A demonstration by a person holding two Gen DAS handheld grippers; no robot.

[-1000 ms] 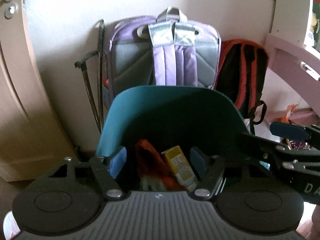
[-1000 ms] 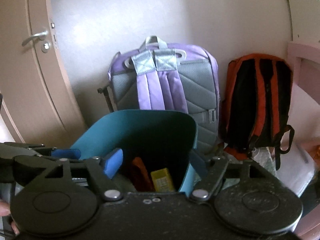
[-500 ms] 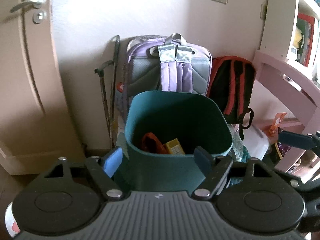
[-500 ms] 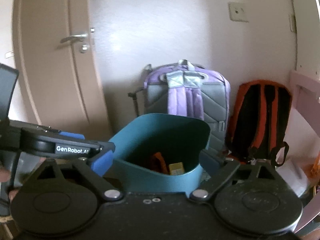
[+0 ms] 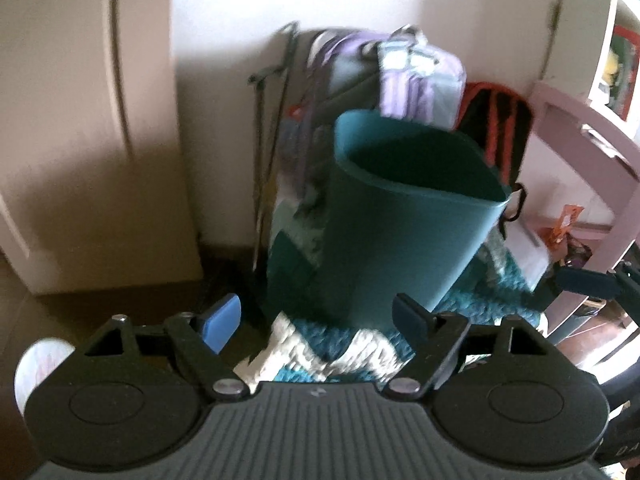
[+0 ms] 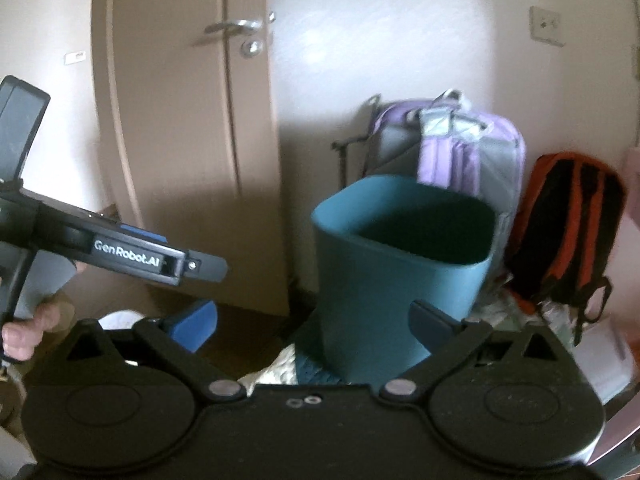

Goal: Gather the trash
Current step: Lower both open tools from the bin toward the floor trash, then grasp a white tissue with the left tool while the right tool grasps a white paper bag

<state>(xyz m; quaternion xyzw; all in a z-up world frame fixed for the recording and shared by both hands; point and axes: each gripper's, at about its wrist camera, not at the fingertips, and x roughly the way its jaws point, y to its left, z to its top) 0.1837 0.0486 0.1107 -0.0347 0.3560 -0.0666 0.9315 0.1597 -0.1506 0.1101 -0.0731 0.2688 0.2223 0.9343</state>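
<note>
Both tools empty right now. Left gripper (image 5: 318, 318): jaws spread wide, nothing between the pads. Right gripper (image 6: 314, 326): same, spread wide and bare.

Teal trash bin (image 5: 404, 216) stands on a teal-and-white rug (image 5: 316, 354), just ahead of both grippers, apart from them. Its mouth is open, but the interior reads dark in both views, so I can't tell what's in it. No loose trash shows up clearly in either view; some orange clutter (image 5: 566, 222) sits under the pink desk (image 5: 600, 136), too blurred to identify.

Placement logic, my read: the bin is parked near the wall, in front of the purple backpack (image 6: 452, 148), with the red-and-black backpack (image 6: 568, 224) beside that. This keeps it off the walkway by the door (image 6: 180, 120), and the open top can be reached from this side.

Clearance: open floor on the bin's left, towards the door. The right side is tight, with the desk frame and clutter close by. Folded dark poles (image 5: 272, 128) lean on the wall just left of the backpacks, a snag risk for a wide swing.

The left gripper's body crosses the left of the right wrist view, so the two tools sit near each other; watch for a clash.
</note>
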